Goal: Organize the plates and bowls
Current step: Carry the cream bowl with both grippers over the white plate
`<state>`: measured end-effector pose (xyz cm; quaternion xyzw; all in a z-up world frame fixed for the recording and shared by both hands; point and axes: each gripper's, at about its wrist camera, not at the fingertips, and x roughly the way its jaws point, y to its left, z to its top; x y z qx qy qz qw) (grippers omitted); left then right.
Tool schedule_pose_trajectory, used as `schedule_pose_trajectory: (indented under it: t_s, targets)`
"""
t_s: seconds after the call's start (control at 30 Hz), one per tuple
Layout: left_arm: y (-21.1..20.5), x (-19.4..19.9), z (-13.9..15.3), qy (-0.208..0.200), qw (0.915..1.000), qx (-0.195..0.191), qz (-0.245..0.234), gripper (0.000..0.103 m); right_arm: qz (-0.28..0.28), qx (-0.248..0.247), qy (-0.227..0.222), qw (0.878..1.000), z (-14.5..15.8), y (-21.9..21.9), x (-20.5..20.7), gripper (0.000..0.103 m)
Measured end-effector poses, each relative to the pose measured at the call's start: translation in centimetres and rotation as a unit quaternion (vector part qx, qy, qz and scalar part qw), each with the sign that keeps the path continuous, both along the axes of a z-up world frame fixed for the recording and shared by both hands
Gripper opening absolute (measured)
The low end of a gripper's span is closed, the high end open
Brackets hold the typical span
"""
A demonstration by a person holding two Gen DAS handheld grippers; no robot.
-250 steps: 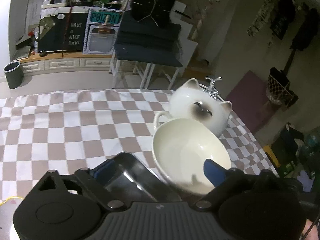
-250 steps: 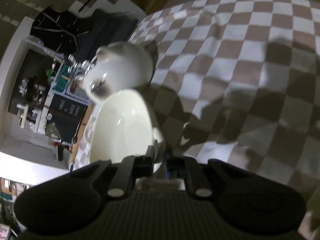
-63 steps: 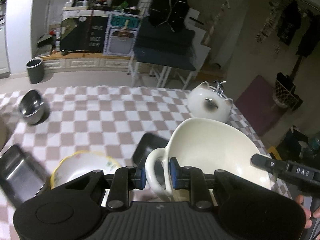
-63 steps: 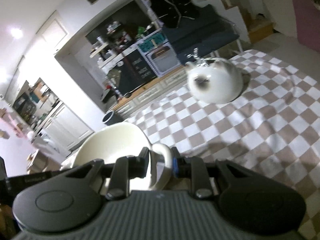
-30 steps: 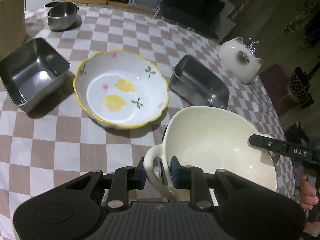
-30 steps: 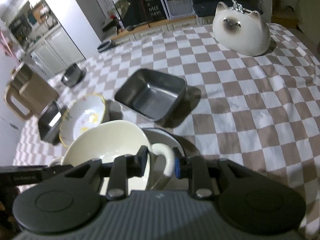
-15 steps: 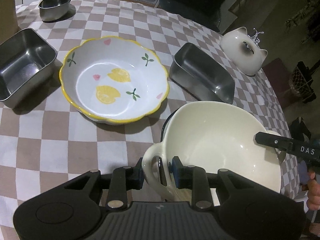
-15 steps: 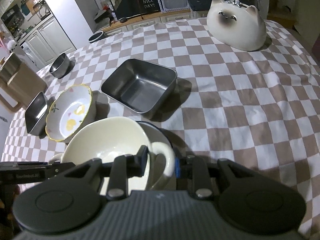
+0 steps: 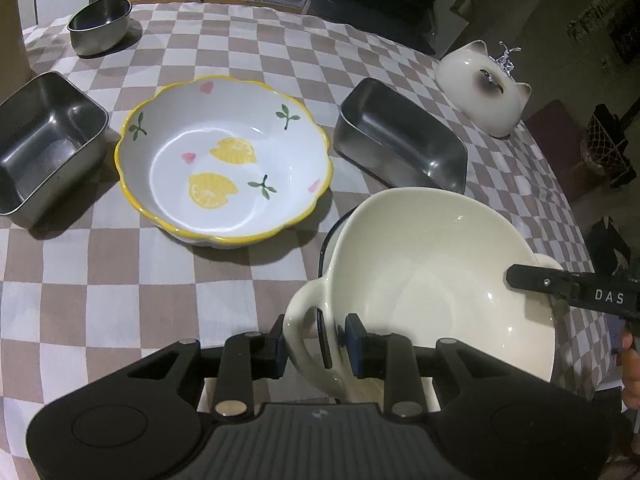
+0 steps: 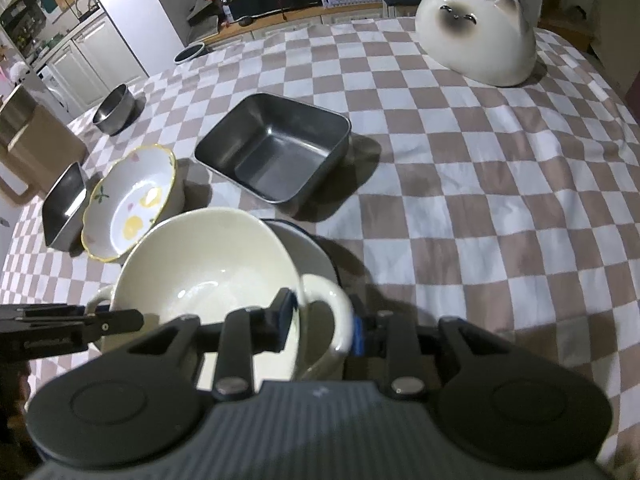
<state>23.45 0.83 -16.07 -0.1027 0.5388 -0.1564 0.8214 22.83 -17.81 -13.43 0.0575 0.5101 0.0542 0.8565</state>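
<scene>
A cream two-handled bowl (image 9: 436, 276) sits tilted inside a white bowl with a dark blue rim (image 9: 326, 240) near the table's front. My left gripper (image 9: 316, 340) is around its left handle (image 9: 302, 322), jaws slightly apart from it. My right gripper (image 10: 322, 316) is spread around the other handle (image 10: 326, 312), pads not pressing. The cream bowl also shows in the right wrist view (image 10: 204, 276), over the blue-rimmed bowl (image 10: 308, 252). A yellow-rimmed lemon bowl (image 9: 222, 160) stands to the left; it also shows in the right wrist view (image 10: 130, 208).
Steel rectangular trays stand at the left (image 9: 42, 148) and behind the stack (image 9: 400, 142). A small round steel bowl (image 9: 100, 24) is far left. A white cat-shaped ceramic (image 9: 482, 84) stands at the far right. The checkered tablecloth (image 10: 500, 184) extends to the right.
The cream bowl has come down into the blue-rimmed bowl. Both grippers' jaws have widened around the handles, the right one most clearly.
</scene>
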Motion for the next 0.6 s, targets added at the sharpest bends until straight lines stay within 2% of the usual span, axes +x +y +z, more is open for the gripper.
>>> schedule_pose_trajectory:
  t_s: [0.27, 0.4, 0.6]
  targets:
    - [-0.5, -0.4, 0.4, -0.008, 0.9999, -0.003, -0.011, 0.029, 0.001, -0.013, 0.017, 1.000, -0.6, 0.2, 0.4, 0.040]
    - [-0.8, -0.5, 0.7, -0.013, 0.9998, -0.002, -0.017, 0.029, 0.006, -0.051, 0.039, 0.998, -1.5, 0.7, 0.9, 0.043]
    - [-0.7, -0.4, 0.7, -0.010, 0.9998, -0.004, -0.019, 0.029, 0.008, -0.053, 0.037, 0.998, -1.5, 0.9, 1.1, 0.043]
